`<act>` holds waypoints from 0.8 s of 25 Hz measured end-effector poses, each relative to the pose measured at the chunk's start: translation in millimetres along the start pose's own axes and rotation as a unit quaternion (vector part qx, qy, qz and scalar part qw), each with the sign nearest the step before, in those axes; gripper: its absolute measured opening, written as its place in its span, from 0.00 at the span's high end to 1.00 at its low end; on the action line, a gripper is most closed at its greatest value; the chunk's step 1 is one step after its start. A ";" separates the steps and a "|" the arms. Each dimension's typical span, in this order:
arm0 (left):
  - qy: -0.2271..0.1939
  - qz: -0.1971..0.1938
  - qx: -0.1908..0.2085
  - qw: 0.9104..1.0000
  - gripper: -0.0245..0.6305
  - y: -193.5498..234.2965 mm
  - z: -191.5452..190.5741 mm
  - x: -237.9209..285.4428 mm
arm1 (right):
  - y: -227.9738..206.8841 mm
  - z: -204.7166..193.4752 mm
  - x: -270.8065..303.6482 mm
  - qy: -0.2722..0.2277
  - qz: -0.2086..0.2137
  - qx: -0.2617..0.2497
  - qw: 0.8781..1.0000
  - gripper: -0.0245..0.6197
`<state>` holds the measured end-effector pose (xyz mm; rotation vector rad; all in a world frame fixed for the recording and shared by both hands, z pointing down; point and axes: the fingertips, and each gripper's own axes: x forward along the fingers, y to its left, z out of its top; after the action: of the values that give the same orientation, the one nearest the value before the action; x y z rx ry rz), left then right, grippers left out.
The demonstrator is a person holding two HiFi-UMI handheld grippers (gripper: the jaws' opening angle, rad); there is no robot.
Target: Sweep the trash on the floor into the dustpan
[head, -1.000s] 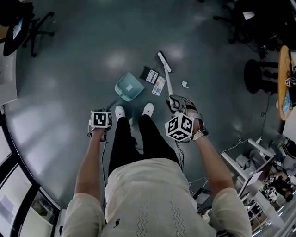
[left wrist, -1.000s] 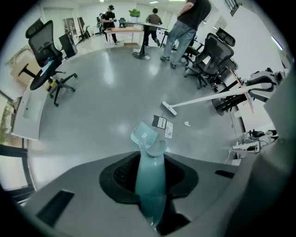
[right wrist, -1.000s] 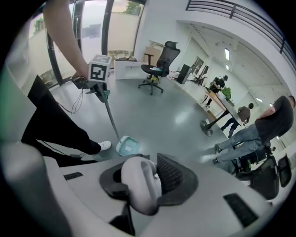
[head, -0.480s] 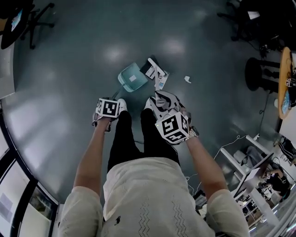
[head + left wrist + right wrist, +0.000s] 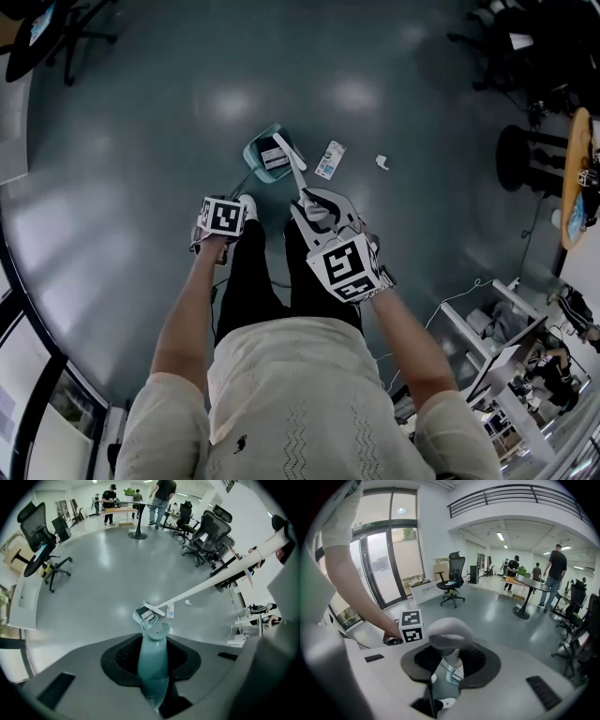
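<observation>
A teal dustpan (image 5: 260, 150) stands on the grey floor ahead of my shoes, and its long handle (image 5: 153, 660) runs up into my left gripper (image 5: 228, 208), which is shut on it. A black-and-white packet (image 5: 273, 158) lies inside the pan. The white broom head (image 5: 282, 150) rests over the pan's mouth. Its handle (image 5: 220, 573) slants up to my right gripper (image 5: 317, 208), shut on the grey looped grip (image 5: 450, 635). A blue-and-white packet (image 5: 329, 159) and a small white scrap (image 5: 381, 162) lie on the floor right of the pan.
Office chairs (image 5: 40, 541) stand at the far left and more chairs (image 5: 206, 531) with desks at the right. A round stool (image 5: 520, 155) and a cluttered desk corner (image 5: 506, 328) are to my right. People stand by a far table (image 5: 122, 510).
The broom head swept left from beside the packets onto the dustpan's mouth, and the black-and-white packet is now inside the pan. My right gripper moved left and closer to my body.
</observation>
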<state>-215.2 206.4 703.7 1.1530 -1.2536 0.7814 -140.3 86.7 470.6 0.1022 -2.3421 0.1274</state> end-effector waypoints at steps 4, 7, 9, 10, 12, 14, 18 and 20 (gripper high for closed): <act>-0.003 0.026 0.031 0.999 0.80 21.7 -4.4 -12.3 | -18.7 5.3 -16.6 0.016 -0.053 -0.011 0.998 0.79; -0.019 0.017 0.038 0.999 0.80 19.1 -4.3 -18.2 | -47.6 2.4 -36.4 0.025 -0.093 -0.012 0.995 0.79; -0.030 -0.005 0.040 0.999 0.80 7.4 -6.2 -20.4 | -69.5 -2.0 -54.1 0.024 -0.114 0.004 0.993 0.79; -0.032 -0.010 0.043 0.999 0.80 3.6 -8.2 -22.3 | -80.7 -4.3 -64.1 0.021 -0.124 0.015 0.992 0.79; -0.030 -0.015 0.052 0.998 0.80 1.0 -13.1 -25.4 | -102.6 -8.1 -84.1 0.016 -0.146 0.036 0.989 0.79; -0.027 -0.018 0.058 0.998 0.80 0.9 -18.0 -26.6 | -123.6 -13.4 -103.2 0.011 -0.169 0.050 0.984 0.79; -0.016 -0.017 0.076 0.997 0.80 -6.6 -26.8 -27.1 | -160.4 -30.6 -137.7 0.010 -0.209 0.061 0.976 0.79; -0.014 -0.014 0.085 0.996 0.80 -16.0 -28.2 -27.4 | -179.2 -41.5 -155.6 0.013 -0.226 0.063 0.972 0.79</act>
<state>-197.0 232.4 675.5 1.3213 -1.2088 0.8661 17.8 -80.5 399.2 0.6860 -2.2228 0.0488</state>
